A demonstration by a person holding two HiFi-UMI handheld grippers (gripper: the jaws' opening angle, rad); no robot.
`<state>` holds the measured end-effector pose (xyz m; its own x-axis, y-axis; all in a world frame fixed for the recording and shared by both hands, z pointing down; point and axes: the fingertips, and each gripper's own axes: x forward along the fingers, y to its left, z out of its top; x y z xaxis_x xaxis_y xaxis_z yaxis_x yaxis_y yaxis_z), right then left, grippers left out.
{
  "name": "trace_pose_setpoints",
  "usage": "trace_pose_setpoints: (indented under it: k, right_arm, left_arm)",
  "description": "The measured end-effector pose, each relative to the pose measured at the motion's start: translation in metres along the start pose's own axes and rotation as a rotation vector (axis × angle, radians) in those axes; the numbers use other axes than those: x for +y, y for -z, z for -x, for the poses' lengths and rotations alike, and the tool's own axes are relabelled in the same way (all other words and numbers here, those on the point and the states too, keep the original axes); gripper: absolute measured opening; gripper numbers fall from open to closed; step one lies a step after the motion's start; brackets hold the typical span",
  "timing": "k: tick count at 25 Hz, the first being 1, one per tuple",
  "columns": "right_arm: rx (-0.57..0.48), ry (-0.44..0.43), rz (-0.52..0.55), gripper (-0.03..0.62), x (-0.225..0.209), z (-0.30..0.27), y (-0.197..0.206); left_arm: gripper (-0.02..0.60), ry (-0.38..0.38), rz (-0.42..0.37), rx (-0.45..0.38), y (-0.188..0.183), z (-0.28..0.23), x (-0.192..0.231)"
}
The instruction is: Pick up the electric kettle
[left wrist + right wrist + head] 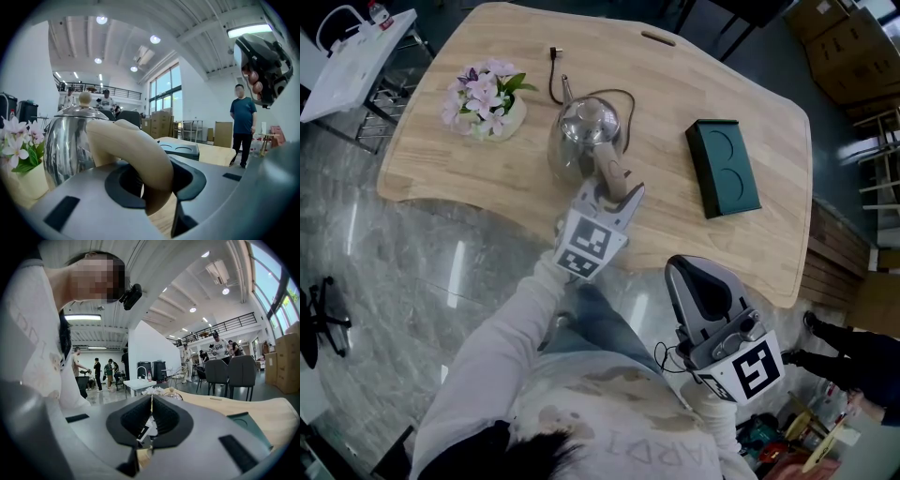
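Head view: electric kettle [586, 127] stands upright on the wooden table [487, 178], mid-table, between a flower pot [485, 98] and a dark green block [724, 167], well apart from both. Black cord [555, 75] loops on the tabletop behind the kettle. Left gripper [614, 186] reaches in from the near edge, tips at the beige handle [612, 169]. Right gripper [692, 270] hangs off the table's near edge, away from everything.

Left gripper view: left gripper [154, 183] jaws clamped on the handle [136, 150], dark pads touching it either side. Shiny kettle body [70, 140] sits just ahead, to the left. Base not visible here, so lift-off can't be confirmed; it looks still seated.

Right gripper view: right gripper [151, 416] jaws pressed together, nothing between them, idle.

Step in hand, as I read it: grip made, lift next. To do it well:
- Keep the clamp firm, since the handle is smooth and curved.
- Raise straight up and slowly.
- Hold the wrist steady so the body doesn't swing spout-down.
- Watch the cord; it may drag or snag.
- The right gripper isn't needed, so keep it clear.
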<state>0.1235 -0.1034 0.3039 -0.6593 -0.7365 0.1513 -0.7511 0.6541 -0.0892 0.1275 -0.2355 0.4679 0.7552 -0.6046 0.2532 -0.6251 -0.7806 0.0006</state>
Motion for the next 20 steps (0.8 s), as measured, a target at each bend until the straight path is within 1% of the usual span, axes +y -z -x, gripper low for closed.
trace_pose_setpoints:
  k: [8, 15, 20]
  right_arm:
    - [-0.032, -0.026, 0.013, 0.018, 0.016, 0.004, -0.01]
    - [-0.066, -0.043, 0.031, 0.018, 0.042, 0.017, -0.02]
    - [-0.093, -0.063, 0.04, 0.018, 0.071, 0.03, -0.025]
  left_arm:
    - [0.118, 0.08, -0.111, -0.037, -0.039, 0.027, -0.021]
    - [0.118, 0.136, -0.144, -0.065, -0.071, 0.071, -0.048]
    - [0.118, 0.154, -0.183, -0.089, -0.092, 0.118, -0.071]
